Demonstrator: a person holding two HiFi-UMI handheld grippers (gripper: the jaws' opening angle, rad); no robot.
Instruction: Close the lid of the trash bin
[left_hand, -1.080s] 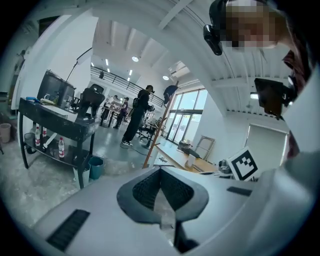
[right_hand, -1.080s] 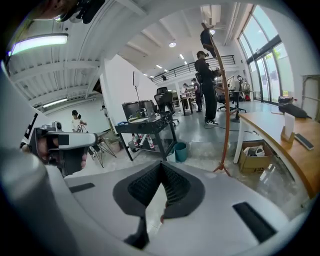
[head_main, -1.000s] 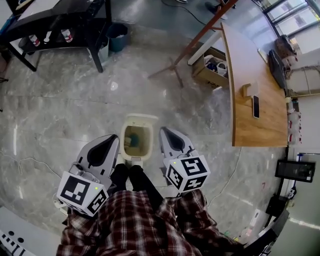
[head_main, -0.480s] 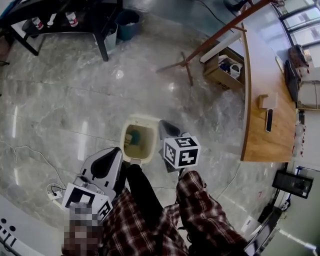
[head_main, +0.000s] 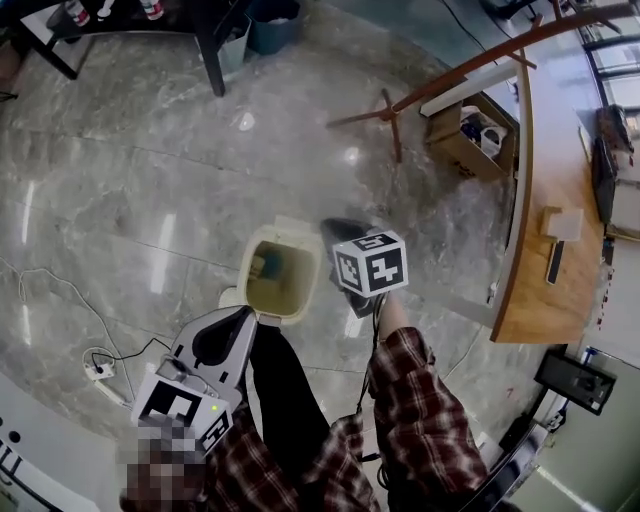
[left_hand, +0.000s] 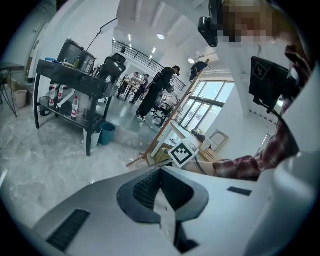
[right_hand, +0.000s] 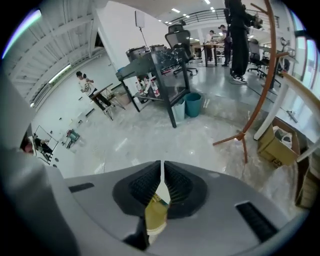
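Observation:
The cream trash bin (head_main: 252, 262) stands open on the marble floor in the head view, with something teal inside. Its pale lid (head_main: 298, 226) seems to stand up at the far rim. My right gripper (head_main: 335, 228) hovers just right of the bin's rim, its marker cube (head_main: 370, 263) facing up and its jaws shut. The left gripper (head_main: 250, 312) hangs by the bin's near-left corner, also shut with nothing in it. In the right gripper view (right_hand: 163, 167) a cream patch shows under the jaws. In the left gripper view (left_hand: 161, 172) the jaws meet.
A wooden desk (head_main: 548, 170) with a phone (head_main: 555, 262) runs along the right. A cardboard box (head_main: 462, 132) and a wooden stand (head_main: 392, 112) sit beyond the bin. A black table (head_main: 215, 45) and teal bucket (head_main: 275, 20) stand far left. A power strip (head_main: 97, 368) lies on the floor.
The right gripper has risen and moved forward, from beside my legs to the bin's right rim. The left gripper stays low at the left. The head view has shifted.

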